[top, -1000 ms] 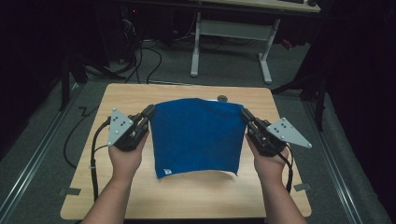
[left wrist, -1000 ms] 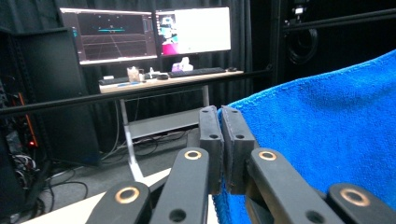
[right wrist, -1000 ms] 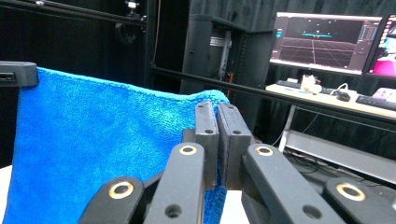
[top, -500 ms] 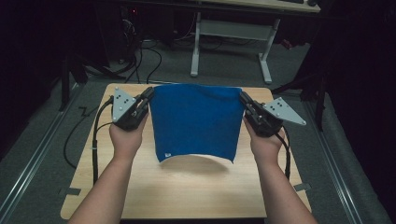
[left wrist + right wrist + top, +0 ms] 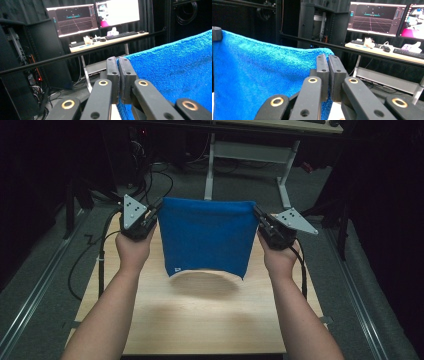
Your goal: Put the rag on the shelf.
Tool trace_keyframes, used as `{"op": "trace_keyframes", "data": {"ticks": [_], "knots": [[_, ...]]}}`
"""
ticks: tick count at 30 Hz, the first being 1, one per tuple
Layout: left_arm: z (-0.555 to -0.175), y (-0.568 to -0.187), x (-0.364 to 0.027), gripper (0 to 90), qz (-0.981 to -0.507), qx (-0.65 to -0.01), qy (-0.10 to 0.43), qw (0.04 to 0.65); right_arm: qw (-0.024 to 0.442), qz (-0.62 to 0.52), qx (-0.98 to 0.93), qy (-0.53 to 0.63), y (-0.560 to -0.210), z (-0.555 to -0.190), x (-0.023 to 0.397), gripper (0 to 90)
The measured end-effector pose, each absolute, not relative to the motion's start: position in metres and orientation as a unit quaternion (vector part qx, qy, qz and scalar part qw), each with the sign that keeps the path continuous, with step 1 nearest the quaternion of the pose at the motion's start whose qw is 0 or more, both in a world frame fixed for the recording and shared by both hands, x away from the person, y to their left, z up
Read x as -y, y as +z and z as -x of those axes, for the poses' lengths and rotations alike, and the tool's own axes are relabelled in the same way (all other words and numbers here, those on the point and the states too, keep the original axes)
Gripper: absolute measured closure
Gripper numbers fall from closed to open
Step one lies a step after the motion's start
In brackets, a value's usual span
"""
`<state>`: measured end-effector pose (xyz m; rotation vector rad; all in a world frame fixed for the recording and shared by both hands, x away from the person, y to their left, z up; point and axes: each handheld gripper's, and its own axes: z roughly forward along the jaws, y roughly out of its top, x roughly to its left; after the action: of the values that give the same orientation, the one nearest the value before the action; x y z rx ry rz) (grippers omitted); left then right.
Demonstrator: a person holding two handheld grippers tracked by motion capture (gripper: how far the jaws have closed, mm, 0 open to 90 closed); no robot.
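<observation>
Now I hold the blue towel (image 5: pixel 206 237) up over the wooden table (image 5: pixel 200 320). My left gripper (image 5: pixel 156 213) pinches its top left corner tight, my right gripper (image 5: pixel 257 215) pinches the top right corner, and it hangs stretched between them.

No legible text (towel tag (image 5: pixel 178 269) blurred).
</observation>
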<state>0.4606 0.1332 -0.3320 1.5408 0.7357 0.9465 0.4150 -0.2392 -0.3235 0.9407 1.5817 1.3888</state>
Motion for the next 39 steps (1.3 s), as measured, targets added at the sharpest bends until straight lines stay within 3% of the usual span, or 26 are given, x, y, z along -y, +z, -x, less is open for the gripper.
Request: {"op": "trace_keyframes", "data": {"ticks": [17,39], "knots": [[-0.514,-0.343,-0.114,88.1,-0.685,-0.334,0.401,0.509,0.408,-0.406,-0.651,0.495,-0.342,-0.479,0.243,88.2],[-0.524,-0.442,-0.112,88.1,-0.752,-0.377,0.287,0.459,0.339,-0.45,-0.697,0.444,-0.416,-0.502,0.248,88.2]]}}
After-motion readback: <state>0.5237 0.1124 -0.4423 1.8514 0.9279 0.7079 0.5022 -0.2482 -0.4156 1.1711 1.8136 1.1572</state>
